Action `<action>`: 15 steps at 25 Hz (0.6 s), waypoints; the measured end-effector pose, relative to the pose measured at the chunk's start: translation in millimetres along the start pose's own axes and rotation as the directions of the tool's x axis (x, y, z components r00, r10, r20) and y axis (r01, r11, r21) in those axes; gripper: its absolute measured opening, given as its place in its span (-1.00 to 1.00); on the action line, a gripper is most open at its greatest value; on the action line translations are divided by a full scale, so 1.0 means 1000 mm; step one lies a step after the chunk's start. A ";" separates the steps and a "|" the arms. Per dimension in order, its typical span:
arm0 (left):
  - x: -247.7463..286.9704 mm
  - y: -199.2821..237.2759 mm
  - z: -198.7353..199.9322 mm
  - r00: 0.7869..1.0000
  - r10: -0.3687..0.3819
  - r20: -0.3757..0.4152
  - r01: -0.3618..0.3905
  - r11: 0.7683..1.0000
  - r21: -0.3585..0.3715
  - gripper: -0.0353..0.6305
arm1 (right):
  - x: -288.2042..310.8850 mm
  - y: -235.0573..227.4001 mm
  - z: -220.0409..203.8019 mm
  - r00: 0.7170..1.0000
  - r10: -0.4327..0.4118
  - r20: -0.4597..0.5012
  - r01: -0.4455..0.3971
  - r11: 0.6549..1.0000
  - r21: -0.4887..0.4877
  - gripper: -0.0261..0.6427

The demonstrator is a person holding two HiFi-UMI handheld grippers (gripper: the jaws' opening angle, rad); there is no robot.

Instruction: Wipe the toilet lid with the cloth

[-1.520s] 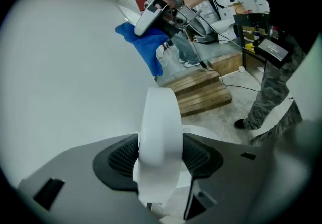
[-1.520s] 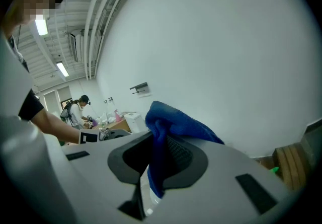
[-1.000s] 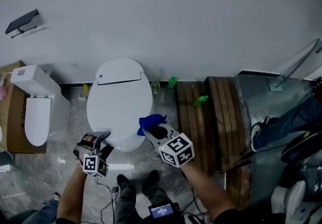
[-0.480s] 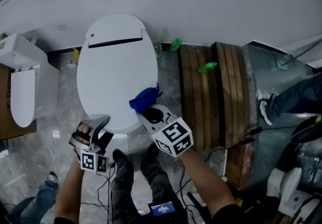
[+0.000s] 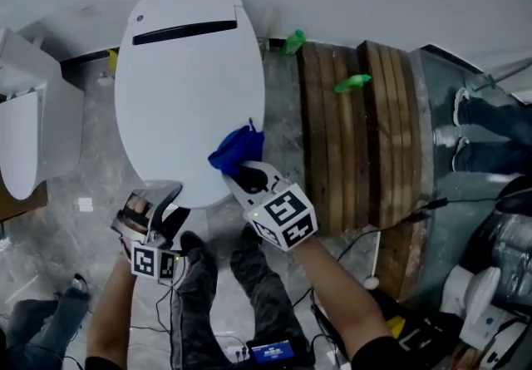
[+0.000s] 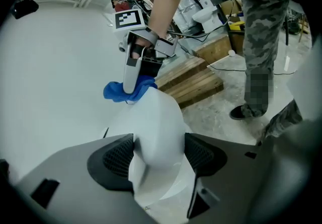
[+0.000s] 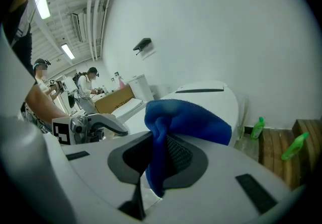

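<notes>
My right gripper [image 5: 239, 170] is clamped on the cloth [image 5: 237, 150], which bunches out ahead so that it, not the jaws, meets the lid [image 5: 187, 86] at its five o'clock edge. My left gripper [image 5: 160, 198], at seven o'clock, has just been opening and stands wide. The lid's front rim lies between its jaws unpressed, ready, I judge, to steady the lid.

Camouflage trousers [image 5: 259, 298] and dark shoes [image 5: 190, 244] are worn. Left of the trousers, the grey left gripper [image 5: 156, 196] is marked by a small white cube [image 5: 155, 263] with black squares. Its jaws have just been opening, with the rim of the toilet lid [image 5: 187, 86] between them. Right of the trousers, the white right gripper [image 5: 238, 170] is topped by a larger marker cube [image 5: 283, 218].
</notes>
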State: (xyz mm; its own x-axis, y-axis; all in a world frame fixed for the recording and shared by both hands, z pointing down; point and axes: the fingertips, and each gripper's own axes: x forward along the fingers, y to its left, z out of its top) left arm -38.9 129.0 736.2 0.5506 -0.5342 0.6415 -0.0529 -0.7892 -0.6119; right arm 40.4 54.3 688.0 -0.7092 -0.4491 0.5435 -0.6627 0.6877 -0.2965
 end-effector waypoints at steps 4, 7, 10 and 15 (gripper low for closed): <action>0.020 -0.025 -0.011 1.000 -0.015 0.008 0.015 1.000 -0.001 0.02 | 0.015 -0.007 -0.027 1.000 0.004 0.003 -0.004 1.000 0.011 -0.76; 0.035 -0.041 -0.024 1.000 -0.017 -0.016 0.017 0.999 0.032 0.02 | 0.026 -0.011 -0.045 1.000 0.008 -0.008 -0.008 1.000 0.019 -0.76; 0.045 -0.053 -0.031 0.999 -0.024 -0.026 0.025 0.999 0.044 0.02 | 0.033 -0.014 -0.061 1.000 0.006 -0.014 -0.005 1.000 0.028 -0.76; 0.058 -0.068 -0.043 0.996 -0.088 -0.035 0.087 0.996 -0.015 0.01 | 0.045 -0.018 -0.081 1.000 0.001 -0.028 0.000 0.999 0.049 -0.76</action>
State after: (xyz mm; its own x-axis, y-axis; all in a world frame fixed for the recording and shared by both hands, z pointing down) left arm -39.0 138.4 834.9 0.5233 -0.4733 0.7086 -0.0171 -0.8372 -0.5466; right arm 39.9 67.4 781.6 -0.7031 -0.4320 0.5648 -0.6735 0.6592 -0.3343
